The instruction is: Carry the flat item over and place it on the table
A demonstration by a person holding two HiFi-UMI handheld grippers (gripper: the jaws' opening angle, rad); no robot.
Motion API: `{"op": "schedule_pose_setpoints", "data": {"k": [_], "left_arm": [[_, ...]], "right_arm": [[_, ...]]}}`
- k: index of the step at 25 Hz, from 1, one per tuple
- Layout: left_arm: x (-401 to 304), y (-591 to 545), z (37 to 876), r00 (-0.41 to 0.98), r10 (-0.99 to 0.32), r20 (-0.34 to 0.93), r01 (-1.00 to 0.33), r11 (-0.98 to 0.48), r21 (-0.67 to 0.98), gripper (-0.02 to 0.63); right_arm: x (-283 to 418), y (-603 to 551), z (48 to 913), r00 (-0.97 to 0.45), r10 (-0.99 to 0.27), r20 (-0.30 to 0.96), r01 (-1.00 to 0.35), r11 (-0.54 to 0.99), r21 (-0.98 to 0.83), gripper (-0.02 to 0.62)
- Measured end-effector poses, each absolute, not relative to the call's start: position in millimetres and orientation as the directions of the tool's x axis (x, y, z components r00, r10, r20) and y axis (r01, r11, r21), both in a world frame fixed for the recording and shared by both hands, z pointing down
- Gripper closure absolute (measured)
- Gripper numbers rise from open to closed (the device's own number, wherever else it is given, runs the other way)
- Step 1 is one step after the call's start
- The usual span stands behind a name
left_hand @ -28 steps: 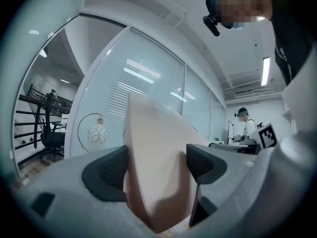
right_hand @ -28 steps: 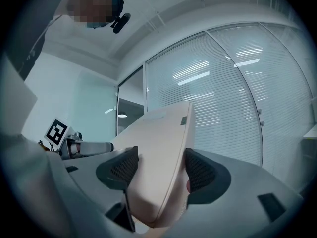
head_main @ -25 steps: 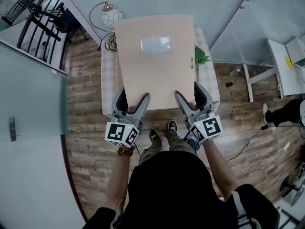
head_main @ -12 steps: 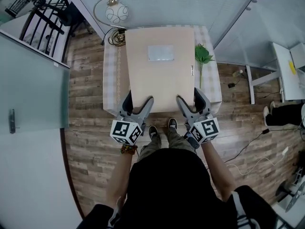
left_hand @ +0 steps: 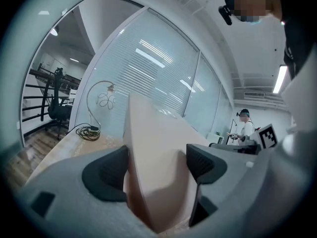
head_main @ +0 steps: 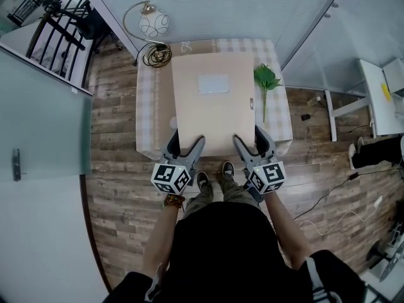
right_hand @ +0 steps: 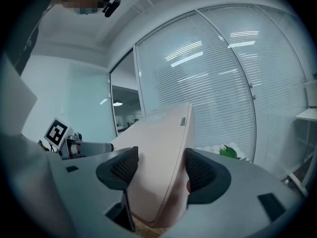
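A flat beige board [head_main: 214,103] with a clear label window in its middle lies low over the checked-cloth table [head_main: 150,106]; its near edge reaches the table's front edge. My left gripper [head_main: 185,145] is shut on the board's near left corner, my right gripper [head_main: 250,139] on its near right corner. In the left gripper view the board [left_hand: 153,143] fills the gap between the dark pads [left_hand: 106,175]. The right gripper view has the same board [right_hand: 163,143] pinched between that gripper's pads [right_hand: 205,175]. I cannot tell whether the board touches the cloth.
A round lamp [head_main: 153,24] and a coiled cable [head_main: 156,55] sit at the table's far left corner. A green leafy sprig [head_main: 265,77] lies right of the board. A frosted glass wall runs behind, a black chair [head_main: 76,17] stands far left, a white desk [head_main: 379,87] far right.
The board has come down and forward over the table with both grippers still on it; it looks smaller, and more checked cloth, the cable and the sprig show around it.
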State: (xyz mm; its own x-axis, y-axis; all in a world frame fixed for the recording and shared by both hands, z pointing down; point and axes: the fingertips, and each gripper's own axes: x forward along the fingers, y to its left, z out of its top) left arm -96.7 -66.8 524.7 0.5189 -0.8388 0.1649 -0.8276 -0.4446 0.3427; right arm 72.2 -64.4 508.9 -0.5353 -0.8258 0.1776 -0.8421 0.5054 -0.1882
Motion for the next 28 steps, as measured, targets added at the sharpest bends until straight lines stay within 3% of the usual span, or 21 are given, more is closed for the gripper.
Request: {"op": "schedule_pose_setpoints", "data": {"k": [28], "left_arm": [[-99.2,-163.5,579.0,0.501,-0.824,0.265,-0.838,-0.384,0.388,0.239]], "right_arm": [[71.4,-163.2,565.6,-0.530,-0.811,0.247,-0.844,0.474,-0.251,0.318]]}}
